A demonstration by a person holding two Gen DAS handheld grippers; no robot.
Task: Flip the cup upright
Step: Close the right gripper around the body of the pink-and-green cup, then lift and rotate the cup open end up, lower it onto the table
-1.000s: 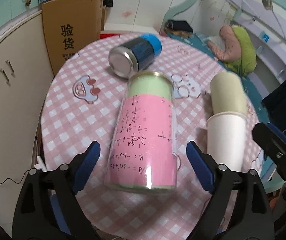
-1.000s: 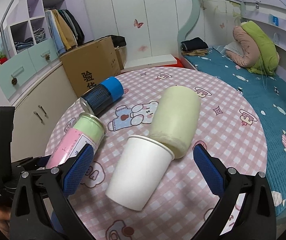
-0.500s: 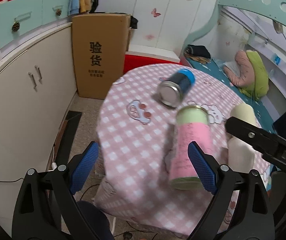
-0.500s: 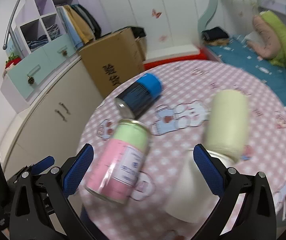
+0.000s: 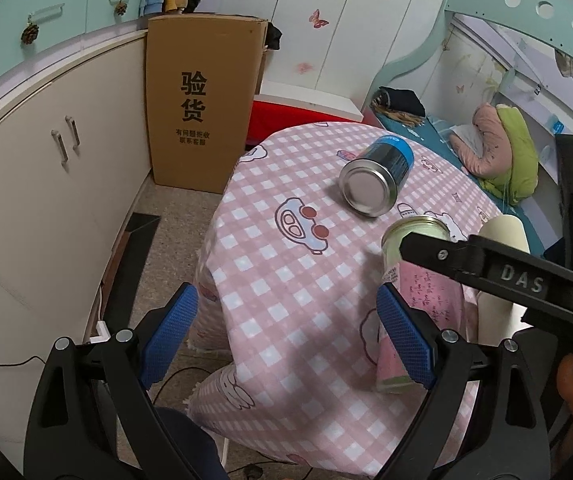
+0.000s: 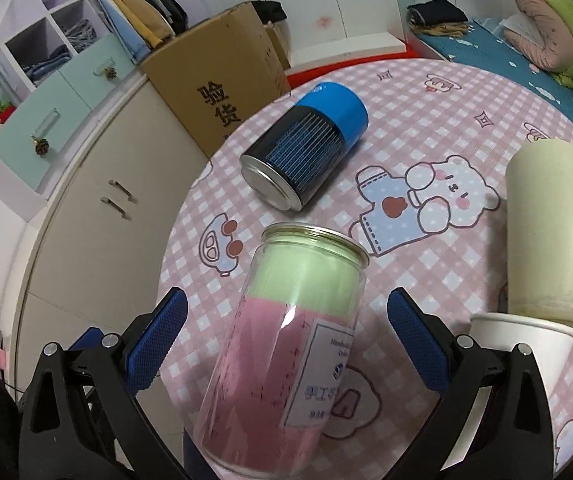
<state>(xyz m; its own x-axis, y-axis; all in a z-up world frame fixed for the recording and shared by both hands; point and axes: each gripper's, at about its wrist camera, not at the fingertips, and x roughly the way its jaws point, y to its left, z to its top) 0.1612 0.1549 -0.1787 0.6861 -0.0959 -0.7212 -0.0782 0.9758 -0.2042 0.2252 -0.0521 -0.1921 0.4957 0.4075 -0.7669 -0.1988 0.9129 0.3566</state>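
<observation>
Since the earlier frames the left gripper [image 5: 286, 322] had swung off toward the bench's left edge, and the right gripper [image 6: 286, 334] had shifted left to frame the pink-and-green cup [image 6: 286, 356] in place of the white paper cup [image 6: 522, 344]. Both grippers stood wide and held nothing.

On the checked bench [image 6: 438, 120], the pink-and-green cup lay on its side near the front-left edge, its long axis running away from the right gripper, green end and metal rim farthest. It sat between the right gripper's pads without visible contact. In the left wrist view the cup [image 5: 422, 276] lay to the right, partly behind the right gripper's arm, so the right hand seemed the nearer one.

A blue-capped can [image 6: 306, 152] lay toward the back-left, well apart. A cream cylinder [image 6: 546, 228] lay at the right, touching the paper cup's rim.
</observation>
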